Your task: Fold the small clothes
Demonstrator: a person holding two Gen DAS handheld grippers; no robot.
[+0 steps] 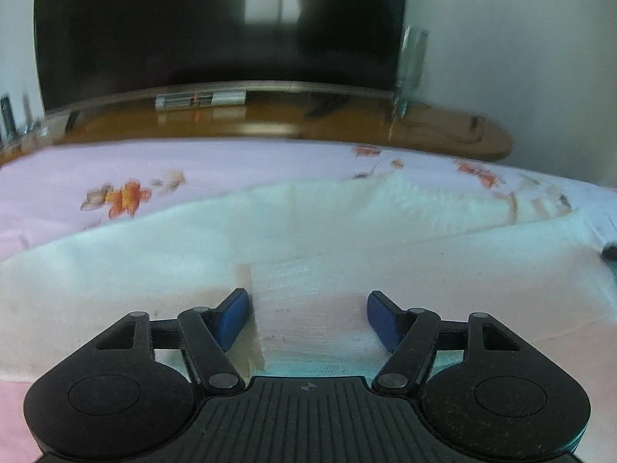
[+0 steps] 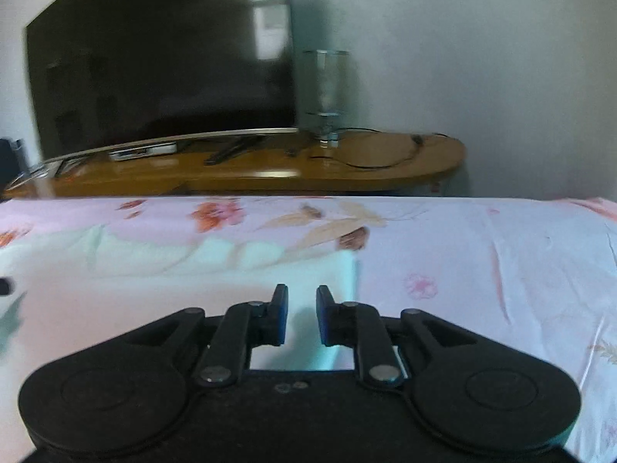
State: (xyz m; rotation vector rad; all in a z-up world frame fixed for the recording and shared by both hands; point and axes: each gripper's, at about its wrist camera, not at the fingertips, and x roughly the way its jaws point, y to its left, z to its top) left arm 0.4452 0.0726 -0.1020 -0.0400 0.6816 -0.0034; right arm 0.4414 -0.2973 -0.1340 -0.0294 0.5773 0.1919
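the white garment [image 1: 308, 239] lies spread flat on the bed [image 1: 193, 166], over a pink sheet with orange flowers. the left gripper [image 1: 308, 308] hangs low over its near part, fingers [image 1: 233, 318] spread wide with cloth between them but not pinched. the right gripper [image 2: 302, 314] sits over the garment's right end [image 2: 316, 270], near its edge, fingers [image 2: 279, 318] parted by a narrow gap, nothing caught in it. past the bed runs a wooden table [image 2: 270, 169] against the wall, carrying a big dark television [image 2: 154, 58], a clear glass vase [image 2: 326, 92], a black cable [image 2: 370, 164] and a flat white device [image 2: 142, 151] under the screen.
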